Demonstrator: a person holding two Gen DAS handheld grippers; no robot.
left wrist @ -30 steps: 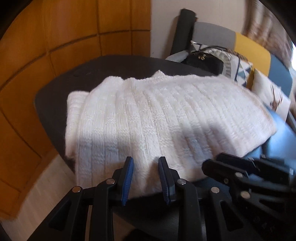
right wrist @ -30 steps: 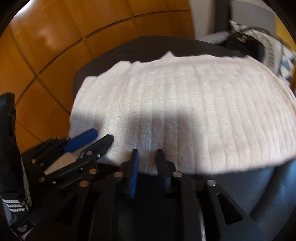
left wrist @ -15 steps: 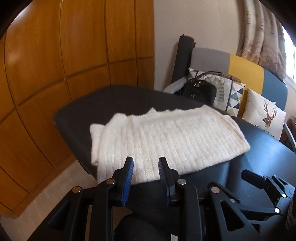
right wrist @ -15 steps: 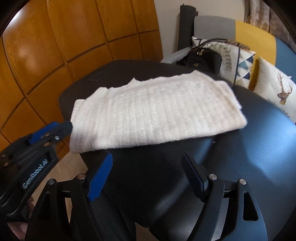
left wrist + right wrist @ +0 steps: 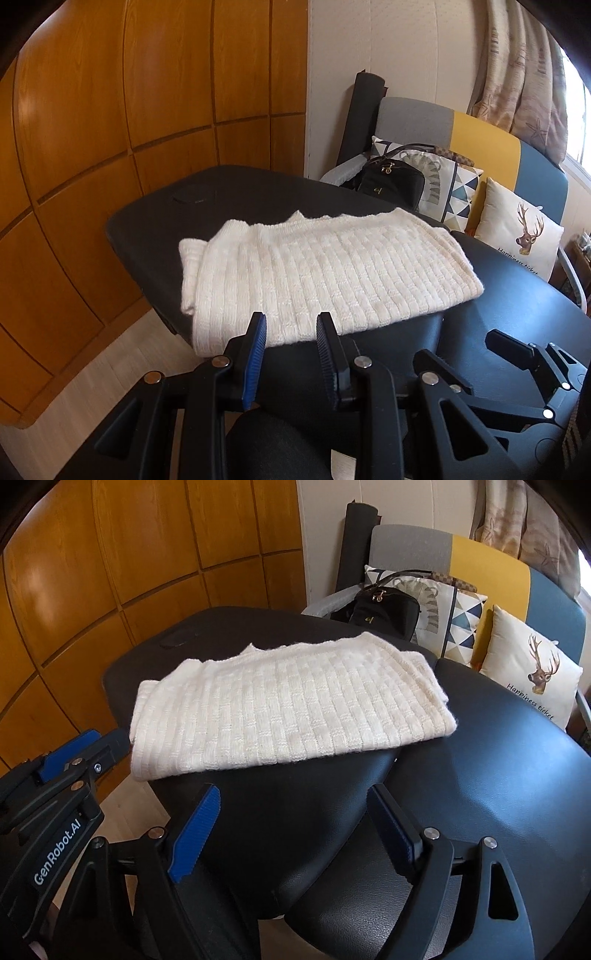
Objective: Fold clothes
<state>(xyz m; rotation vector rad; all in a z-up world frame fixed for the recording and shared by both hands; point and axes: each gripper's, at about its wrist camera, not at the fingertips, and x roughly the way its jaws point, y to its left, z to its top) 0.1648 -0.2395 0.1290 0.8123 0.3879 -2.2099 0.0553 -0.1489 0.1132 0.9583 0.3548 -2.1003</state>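
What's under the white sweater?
The folded white sweater lies on a black table. One sleeve end pokes out beneath it; the layers folded inside are hidden.

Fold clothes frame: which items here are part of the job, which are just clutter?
Job:
- white knit sweater, folded, lying on the black table
- left gripper, nothing between its fingers
- right gripper, wide open, empty

Clutter:
- black handbag
- deer cushion
- patterned cushion
- black chair back
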